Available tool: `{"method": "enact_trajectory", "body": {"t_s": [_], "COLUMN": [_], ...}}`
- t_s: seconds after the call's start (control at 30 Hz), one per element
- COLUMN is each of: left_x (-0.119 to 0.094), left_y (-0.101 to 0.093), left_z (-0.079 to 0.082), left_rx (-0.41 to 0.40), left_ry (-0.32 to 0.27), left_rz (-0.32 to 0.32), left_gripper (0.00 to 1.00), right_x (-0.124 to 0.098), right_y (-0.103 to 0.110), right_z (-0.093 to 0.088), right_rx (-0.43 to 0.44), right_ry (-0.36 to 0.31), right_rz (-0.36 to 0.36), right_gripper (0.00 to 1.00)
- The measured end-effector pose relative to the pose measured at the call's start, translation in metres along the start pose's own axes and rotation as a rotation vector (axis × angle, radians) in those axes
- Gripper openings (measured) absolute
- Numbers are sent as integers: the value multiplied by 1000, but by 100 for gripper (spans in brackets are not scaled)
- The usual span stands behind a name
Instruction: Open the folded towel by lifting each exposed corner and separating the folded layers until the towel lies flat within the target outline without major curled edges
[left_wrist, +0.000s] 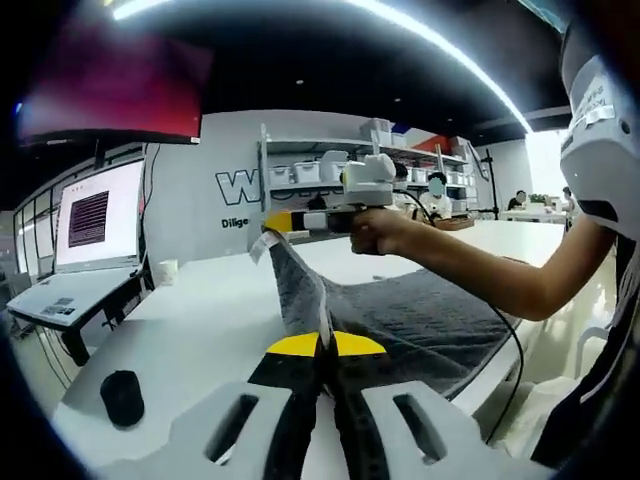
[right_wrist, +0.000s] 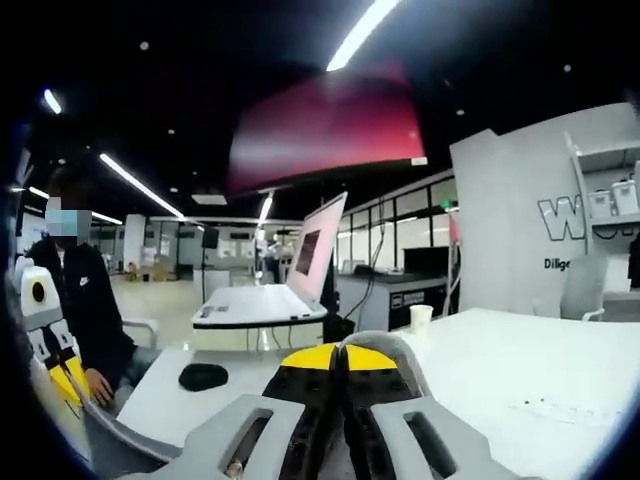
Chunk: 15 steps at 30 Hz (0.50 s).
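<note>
In the left gripper view, the left gripper (left_wrist: 322, 362) has its jaws pressed together on an edge of the grey towel (left_wrist: 420, 320), which rises straight out of the yellow jaw tips as a thin vertical fold. From there the cloth runs up and away to the right gripper (left_wrist: 275, 222), held in a person's hand (left_wrist: 385, 230) at the far end, where its jaws are clamped on another corner with a small white tag hanging beside it. The lifted edge is thus strung between the two grippers, its long line running away from the left one, while the rest of the towel sags to the right onto the white table (left_wrist: 190, 310). A target outline cannot be made out on the table, and how many layers remain folded under the draped part is hidden. In the right gripper view, the jaws stand narrow with a band of grey towel (right_wrist: 390, 355) looped over their yellow tips; the rest of the cloth lies behind the camera. The left gripper (right_wrist: 45, 340) shows at the left edge, cut off, its jaws too indistinct to read there.
</note>
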<state>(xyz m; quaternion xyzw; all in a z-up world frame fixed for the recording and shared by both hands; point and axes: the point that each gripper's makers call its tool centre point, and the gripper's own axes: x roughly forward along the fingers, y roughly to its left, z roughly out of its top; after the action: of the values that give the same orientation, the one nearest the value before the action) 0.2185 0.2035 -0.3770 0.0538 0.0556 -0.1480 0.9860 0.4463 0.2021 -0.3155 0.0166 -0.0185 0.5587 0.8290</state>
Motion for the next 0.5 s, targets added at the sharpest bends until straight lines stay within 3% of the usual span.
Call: {"method": "enact_trajectory", "body": {"t_s": [0.23,0.5], "left_x": [-9,-18], "left_y": [8,14], "left_z": [-4,-23], "left_rx": [-3,-20], "left_ry": [16,71], "left_rz": [29,46], "left_gripper": [2,2], "right_x": [13,27], "right_y": [8,15], "right_z": [-13,-33], "right_rx": [18,41], "right_ry": [22,57], "right_rz": [22,38], "right_gripper": [0,0]}}
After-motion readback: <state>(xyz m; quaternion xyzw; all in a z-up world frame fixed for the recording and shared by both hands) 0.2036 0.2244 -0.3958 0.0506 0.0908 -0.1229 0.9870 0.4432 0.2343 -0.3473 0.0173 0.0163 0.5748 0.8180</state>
